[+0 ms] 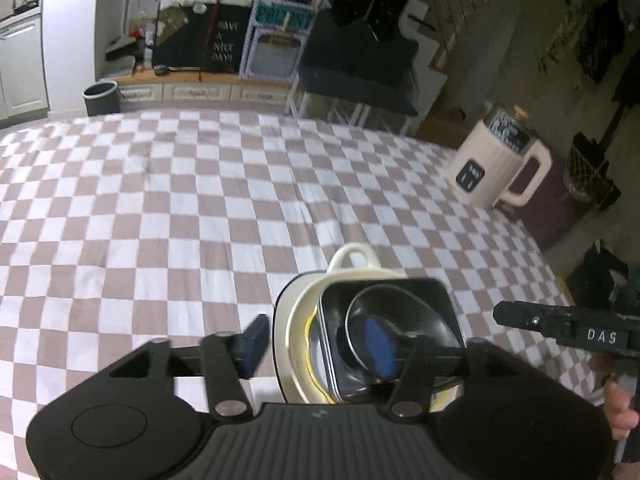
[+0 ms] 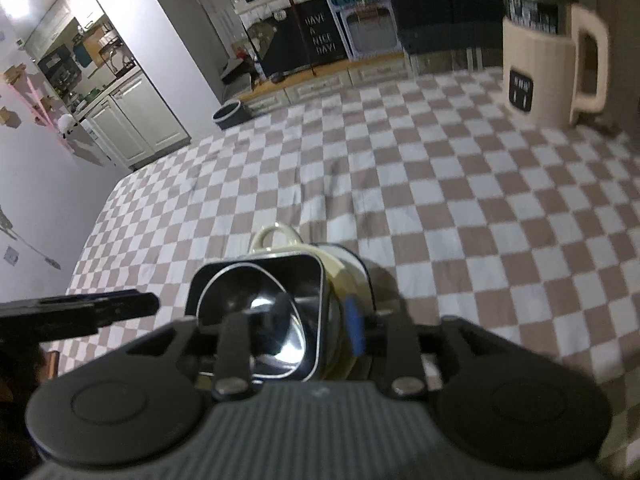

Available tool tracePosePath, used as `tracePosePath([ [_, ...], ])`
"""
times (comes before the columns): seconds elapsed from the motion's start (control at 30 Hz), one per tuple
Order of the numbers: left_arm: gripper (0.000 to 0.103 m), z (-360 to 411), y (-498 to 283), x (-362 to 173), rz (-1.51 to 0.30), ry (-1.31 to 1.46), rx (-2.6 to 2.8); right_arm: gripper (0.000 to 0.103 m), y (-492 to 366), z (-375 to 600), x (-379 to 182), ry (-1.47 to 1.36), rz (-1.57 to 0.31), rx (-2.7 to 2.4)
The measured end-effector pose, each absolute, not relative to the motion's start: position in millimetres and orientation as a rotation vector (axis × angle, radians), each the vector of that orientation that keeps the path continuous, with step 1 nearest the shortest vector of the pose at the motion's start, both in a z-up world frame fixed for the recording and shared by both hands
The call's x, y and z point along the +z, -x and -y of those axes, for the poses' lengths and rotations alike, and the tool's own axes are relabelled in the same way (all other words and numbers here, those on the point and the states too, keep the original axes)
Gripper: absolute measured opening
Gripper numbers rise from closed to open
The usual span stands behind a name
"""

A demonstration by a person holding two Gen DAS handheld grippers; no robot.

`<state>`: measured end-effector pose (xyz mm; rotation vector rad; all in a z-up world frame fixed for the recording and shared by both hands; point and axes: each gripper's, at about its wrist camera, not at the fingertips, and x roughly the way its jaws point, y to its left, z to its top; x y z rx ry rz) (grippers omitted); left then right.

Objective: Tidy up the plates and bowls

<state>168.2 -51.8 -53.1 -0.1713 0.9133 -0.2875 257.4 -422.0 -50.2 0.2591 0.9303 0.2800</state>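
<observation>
A nested stack point(image 1: 360, 320) sits on the checkered worktop point(image 1: 200, 200): a round dark bowl point(image 1: 384, 340) inside a square black dish point(image 1: 436, 296), over a cream plate point(image 1: 292, 328) and a handled cream bowl point(image 1: 352, 256). The left hand-held gripper point(image 1: 316, 344) straddles the stack's left side, jaws apart and gripping nothing; the right hand-held gripper point(image 2: 316, 320) straddles its right side, likewise loose. A cream jug point(image 1: 492, 164) stands well beyond the stack.
</observation>
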Motion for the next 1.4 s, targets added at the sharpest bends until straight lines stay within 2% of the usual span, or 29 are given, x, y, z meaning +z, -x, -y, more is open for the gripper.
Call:
tracePosePath([
  [0.1,0.078,50.0,-156.6,-38.3,-0.866,0.173,-0.270,0.062,-248.3,417.4,-35.1,-0.209,-0.878,0.269],
  [0.27,0.094,53.8,-133.1,-15.0,-0.794,0.162,-0.257,0.073,-227.5,419.6,-12.5,-0.166,-0.799,0.279],
  [0.33,0.098,56.0,-122.9,-6.3,-0.770,0.156,-0.260,0.076,-220.3,422.6,-2.9,-0.158,-0.764,0.275],
  [0.4,0.103,58.6,-111.0,2.2,-0.737,0.134,-0.250,0.087,-213.7,425.2,4.6,-0.158,-0.728,0.266],
  [0.6,0.103,63.8,-77.9,23.0,-0.684,0.085,-0.209,0.101,-190.7,431.4,27.5,-0.171,-0.653,0.253],
  [1.0,0.103,77.3,-8.5,65.0,-0.444,0.030,-0.181,0.103,-114.6,428.0,65.3,-0.078,-0.458,0.255],
  [1.4,0.103,84.1,50.5,36.9,-0.376,-0.080,-0.105,0.103,-57.1,436.7,43.0,-0.054,-0.399,0.210],
])
